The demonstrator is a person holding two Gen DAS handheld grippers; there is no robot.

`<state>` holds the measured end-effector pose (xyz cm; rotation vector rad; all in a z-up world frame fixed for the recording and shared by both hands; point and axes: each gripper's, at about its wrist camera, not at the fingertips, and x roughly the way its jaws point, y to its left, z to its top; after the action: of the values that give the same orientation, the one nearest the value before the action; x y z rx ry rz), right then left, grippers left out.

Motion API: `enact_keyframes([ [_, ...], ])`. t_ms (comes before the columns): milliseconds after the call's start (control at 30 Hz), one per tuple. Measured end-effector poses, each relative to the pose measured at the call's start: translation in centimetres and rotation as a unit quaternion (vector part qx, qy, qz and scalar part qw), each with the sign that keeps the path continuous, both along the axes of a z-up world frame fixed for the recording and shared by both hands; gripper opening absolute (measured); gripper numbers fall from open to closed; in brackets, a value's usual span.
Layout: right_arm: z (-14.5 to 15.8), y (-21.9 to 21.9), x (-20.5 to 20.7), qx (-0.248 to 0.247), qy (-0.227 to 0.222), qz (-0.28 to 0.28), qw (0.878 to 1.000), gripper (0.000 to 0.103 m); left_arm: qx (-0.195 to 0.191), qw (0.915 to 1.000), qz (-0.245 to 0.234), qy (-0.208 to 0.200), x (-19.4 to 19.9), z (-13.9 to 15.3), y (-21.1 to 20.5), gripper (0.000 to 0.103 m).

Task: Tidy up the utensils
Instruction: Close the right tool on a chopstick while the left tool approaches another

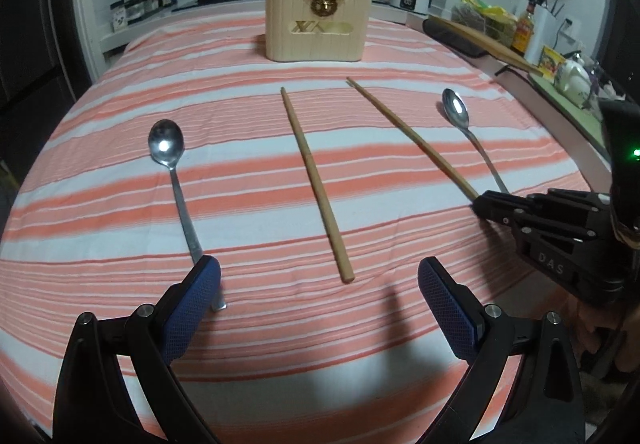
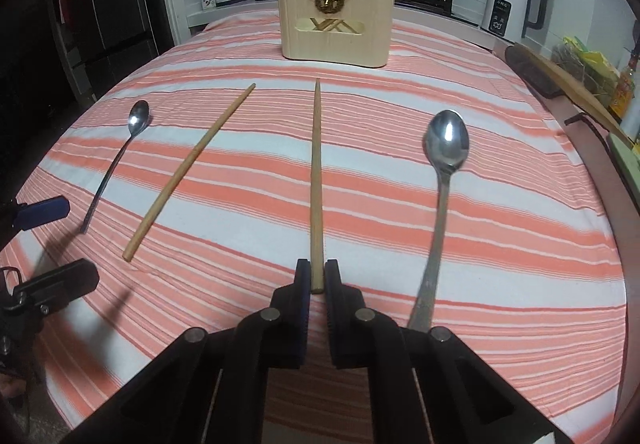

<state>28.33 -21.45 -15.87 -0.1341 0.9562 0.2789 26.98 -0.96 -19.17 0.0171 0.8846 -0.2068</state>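
Currently the right tool (image 2: 316,276) is clenched on the near, thick end of one chopstick (image 2: 316,180); the pads sit on either side of it just above the butt. That stick lies on the striped cloth (image 2: 500,244) of the counter, pointing at the wooden holder (image 2: 336,40) at the far edge. The left tool (image 1: 318,284) is released, jaws wide, nothing between them. It hovers over the near end of the second chopstick (image 1: 316,180), and its left pad (image 1: 200,284) is right by the left spoon (image 1: 172,172) handle.

Handling, my read:
- Chopsticks: light, stiff wood, tapered. An end grip gives a long lever, so the tip will likely swing and droop; a firm pinch is needed. Wood on textured pads should hold fine.
- Spoons: thin metal, flat on the cloth, slippery, low profile. Take the handle across its width near the end. The right spoon (image 2: 440,180) handle runs just beside the right tool, so there is a snag risk.
- Holder already has sticks in it; watch for clashes when slotting in.
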Motion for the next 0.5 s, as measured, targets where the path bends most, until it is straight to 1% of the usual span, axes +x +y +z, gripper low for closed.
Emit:
enact_keyframes([
  [67, -0.1, -0.5, -0.2, -0.004, -0.003, -0.004, 1.0, 0.007, 0.013, 0.9999, -0.001, 0.009, 0.8, -0.6, -0.7, 0.09],
  [200, 0.0, -0.8, 0.0, 0.013, -0.005, 0.006, 1.0, 0.007, 0.045, 0.9988, -0.006, 0.017, 1.3, -1.6, -1.9, 0.088],
  [267, 0.0, -0.7, -0.1, 0.021, -0.008, 0.012, 1.0, 0.008, 0.047, 0.9987, -0.006, 0.021, 1.4, -2.0, -2.0, 0.088],
  [333, -0.1, -0.7, -0.2, 0.022, -0.012, 0.014, 1.0, 0.01, 0.038, 0.999, -0.003, 0.024, 1.5, -2.0, -1.6, 0.09],
  [367, -0.1, -0.6, -0.2, 0.024, -0.014, 0.016, 0.999, 0.017, 0.034, 0.999, 0.0, 0.029, 1.8, -2.1, -1.5, 0.092],
  [400, -0.1, -0.6, -0.2, 0.025, -0.015, 0.017, 0.999, 0.029, 0.033, 0.9989, 0.002, 0.034, 2.0, -2.2, -1.4, 0.096],
  [467, -0.2, -0.4, 0.0, 0.025, -0.012, 0.022, 0.999, 0.038, 0.042, 0.9982, 0.007, 0.042, 2.6, -2.4, -1.5, 0.102],
  [500, -0.3, -0.3, 0.2, 0.02, -0.01, 0.023, 0.999, 0.038, 0.043, 0.9981, 0.005, 0.045, 2.8, -2.4, -1.5, 0.103],
])
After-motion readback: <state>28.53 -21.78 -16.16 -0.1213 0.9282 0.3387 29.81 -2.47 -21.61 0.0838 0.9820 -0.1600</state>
